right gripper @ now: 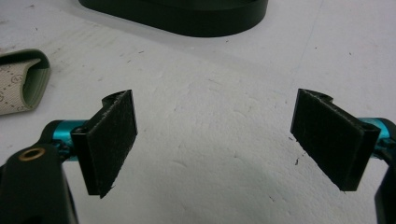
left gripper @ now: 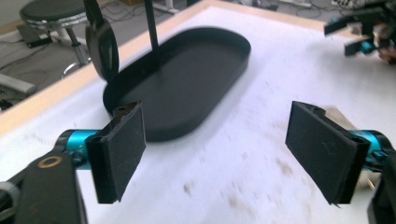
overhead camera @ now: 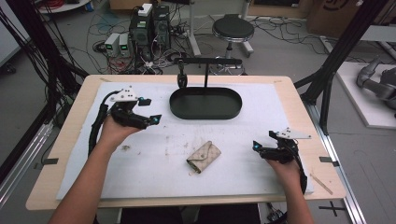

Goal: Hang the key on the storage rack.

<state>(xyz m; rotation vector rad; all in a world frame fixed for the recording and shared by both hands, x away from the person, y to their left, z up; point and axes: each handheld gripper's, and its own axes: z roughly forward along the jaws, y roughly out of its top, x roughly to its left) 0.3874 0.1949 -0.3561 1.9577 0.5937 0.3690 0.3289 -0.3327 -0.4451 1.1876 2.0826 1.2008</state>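
Wallet (overhead camera: 204, 157) between tools (both agape) on mat (overhead camera: 154, 163).

You have almost nothing to read here. The small beige wallet (overhead camera: 204, 157) lying on the white surface (overhead camera: 140, 177) carries a repeating printed pattern, visible in the right gripper view (right gripper: 18, 84) as small dots and marks, but you cannot make out any letters or a brand from it. The cardboard box (overhead camera: 334, 14) on the floor at the back shows part of a dark printed mark, too cut off to read.
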